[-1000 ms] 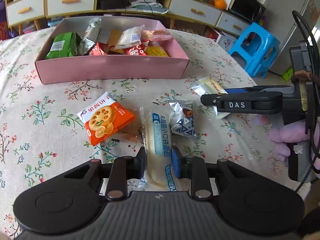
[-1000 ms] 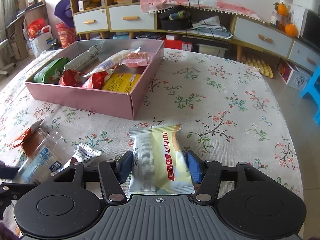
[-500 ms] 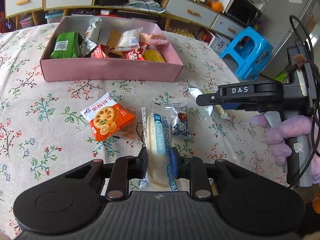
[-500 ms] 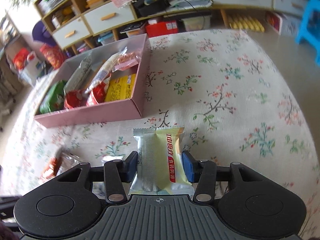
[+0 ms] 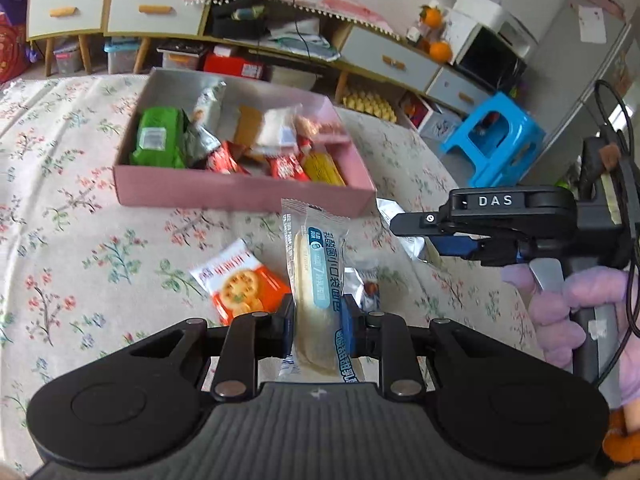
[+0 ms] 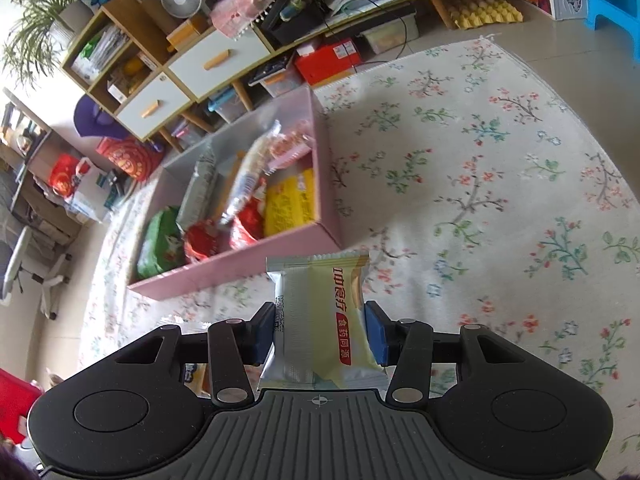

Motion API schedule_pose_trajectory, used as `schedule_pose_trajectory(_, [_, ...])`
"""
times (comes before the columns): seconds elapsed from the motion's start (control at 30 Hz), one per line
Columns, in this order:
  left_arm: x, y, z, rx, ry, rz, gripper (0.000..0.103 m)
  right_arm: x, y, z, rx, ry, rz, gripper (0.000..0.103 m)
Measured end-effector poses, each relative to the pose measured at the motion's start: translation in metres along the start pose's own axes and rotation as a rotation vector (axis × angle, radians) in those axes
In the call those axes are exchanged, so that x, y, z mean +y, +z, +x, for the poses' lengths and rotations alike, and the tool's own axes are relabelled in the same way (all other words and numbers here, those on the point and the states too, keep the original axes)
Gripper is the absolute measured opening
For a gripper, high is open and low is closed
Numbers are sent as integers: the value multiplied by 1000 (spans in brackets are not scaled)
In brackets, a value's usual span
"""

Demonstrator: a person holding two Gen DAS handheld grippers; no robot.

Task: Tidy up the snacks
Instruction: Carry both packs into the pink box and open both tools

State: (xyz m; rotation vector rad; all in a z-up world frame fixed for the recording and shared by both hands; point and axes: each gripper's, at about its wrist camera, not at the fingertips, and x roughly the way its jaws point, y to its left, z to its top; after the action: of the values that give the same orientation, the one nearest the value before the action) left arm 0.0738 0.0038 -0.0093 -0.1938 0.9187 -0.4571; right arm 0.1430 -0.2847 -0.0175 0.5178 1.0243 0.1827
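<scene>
So the left gripper (image 5: 316,322) is clamped tight on a long bread packet (image 5: 316,280), lifted off the floral tablecloth (image 5: 80,248). Right gripper (image 6: 320,330) is pinching a pale yellow snack pack (image 6: 326,320). Only the left view catches the orange cracker pack (image 5: 240,282) and a gloved hand (image 5: 568,312); the right view looks straighter down into the pink box (image 6: 248,268).

Snacks, some boxed, some loose

The pink box (image 5: 240,192) holds mixed packets. A long bread pack (image 5: 316,280) and a pale yellow pack (image 6: 324,320) stand lifted off the cloth; an orange cracker pack (image 5: 240,284) and a silver packet (image 5: 366,286) lie flat.
</scene>
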Motion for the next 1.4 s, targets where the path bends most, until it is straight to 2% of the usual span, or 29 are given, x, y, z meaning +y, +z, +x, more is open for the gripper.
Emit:
schedule_pose_trajectory(0.23, [27,12,-8,-54,36,-50,21,26,10,8,-40,28,24,46])
schedule_pose_trajectory(0.4, [46,18,-10,-64,52,-117,21,39,16,19,-54,45,55,46])
schedule_pose_trajectory(0.6, [47,32,-10,-71,91,-72,21,46,28,36,-83,78,120,46])
schedule_pose_trajectory(0.87, [64,71,2,-105,136,-78,21,60,34,61,-90,176,189,46])
schedule_pose_trajectory(1.03, [85,97,14,-91,115,-180,21,68,33,68,-87,190,158,46])
schedule_pose_trajectory(1.17, [91,116,22,-101,118,-214,21,69,32,73,-91,212,178,47])
schedule_pose_trajectory(1.27, [91,128,34,-85,137,-196,21,72,31,80,-84,209,188,47])
schedule_pose_trajectory(1.4, [85,140,52,-94,223,-114,21,75,31,88,-86,206,192,47])
